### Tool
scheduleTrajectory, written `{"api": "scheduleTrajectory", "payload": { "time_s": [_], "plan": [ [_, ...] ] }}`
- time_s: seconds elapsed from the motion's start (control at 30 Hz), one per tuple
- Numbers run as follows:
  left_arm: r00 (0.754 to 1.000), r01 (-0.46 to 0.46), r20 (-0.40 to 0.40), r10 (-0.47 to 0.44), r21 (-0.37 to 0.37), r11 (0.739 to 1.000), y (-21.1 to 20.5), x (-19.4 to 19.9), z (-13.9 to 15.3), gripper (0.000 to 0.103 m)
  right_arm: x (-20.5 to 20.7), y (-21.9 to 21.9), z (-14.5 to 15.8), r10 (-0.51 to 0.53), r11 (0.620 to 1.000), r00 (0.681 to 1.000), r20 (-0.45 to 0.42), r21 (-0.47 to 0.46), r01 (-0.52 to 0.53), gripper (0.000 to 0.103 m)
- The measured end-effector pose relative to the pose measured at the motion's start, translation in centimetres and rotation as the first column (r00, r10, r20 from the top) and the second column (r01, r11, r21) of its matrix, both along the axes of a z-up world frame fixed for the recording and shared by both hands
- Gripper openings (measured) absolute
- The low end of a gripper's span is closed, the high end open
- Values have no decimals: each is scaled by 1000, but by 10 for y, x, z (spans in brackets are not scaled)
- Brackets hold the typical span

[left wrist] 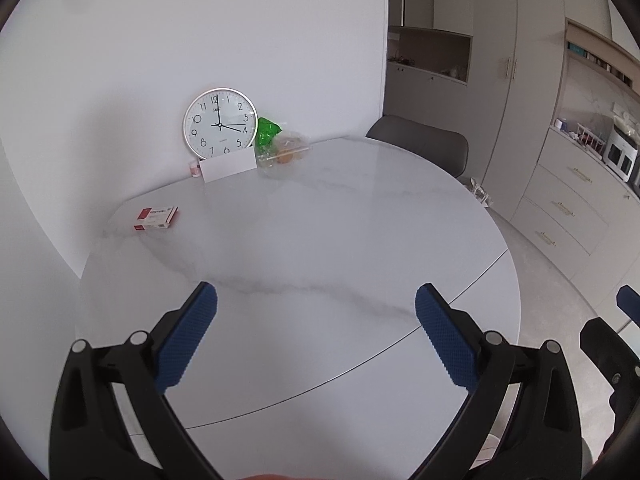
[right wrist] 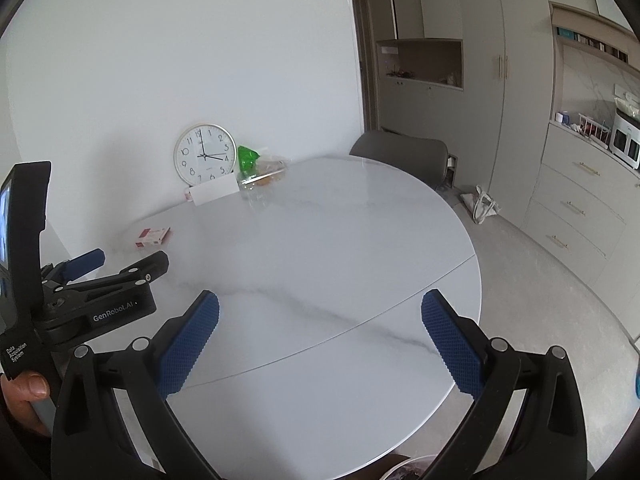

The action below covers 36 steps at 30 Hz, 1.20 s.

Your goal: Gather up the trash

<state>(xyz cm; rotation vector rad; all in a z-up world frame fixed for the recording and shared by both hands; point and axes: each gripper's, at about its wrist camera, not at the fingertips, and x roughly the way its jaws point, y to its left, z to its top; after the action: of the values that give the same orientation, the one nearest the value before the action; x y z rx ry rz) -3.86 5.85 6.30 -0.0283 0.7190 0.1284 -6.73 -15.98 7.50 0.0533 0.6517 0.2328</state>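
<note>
A round white marble table (left wrist: pixel 320 240) (right wrist: pixel 320 240) fills both views. Near its far left lies a small red and white box (left wrist: pixel 157 218) (right wrist: pixel 153 236). At the back by the wall sit a green wrapper (left wrist: pixel 266 131) (right wrist: pixel 247 157) and a clear plastic bag with food (left wrist: pixel 285 153) (right wrist: pixel 267 176). My left gripper (left wrist: pixel 316 304) hangs open over the table's near part with nothing between its blue pads. My right gripper (right wrist: pixel 320 310) is open too, beside it, and empty. The left gripper (right wrist: pixel 104 272) also shows at the left of the right wrist view.
A wall clock (left wrist: pixel 220 123) (right wrist: pixel 205 153) leans on the wall behind a white card (left wrist: pixel 229 165) (right wrist: pixel 214 192). A grey chair (left wrist: pixel 420 142) (right wrist: pixel 400 152) stands at the table's far side. Cabinets (left wrist: pixel 560 200) and a white bag on the floor (right wrist: pixel 482 204) are to the right.
</note>
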Motion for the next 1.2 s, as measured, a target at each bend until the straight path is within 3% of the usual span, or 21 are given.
{"api": "scheduleTrajectory", "payload": {
  "time_s": [1.2],
  "plan": [
    [1000,12,-15,-12,-1,1000,-3,-1,-4,95,-5,4,-2,-2,1000,1000,-15,-18,2,101]
  ]
}}
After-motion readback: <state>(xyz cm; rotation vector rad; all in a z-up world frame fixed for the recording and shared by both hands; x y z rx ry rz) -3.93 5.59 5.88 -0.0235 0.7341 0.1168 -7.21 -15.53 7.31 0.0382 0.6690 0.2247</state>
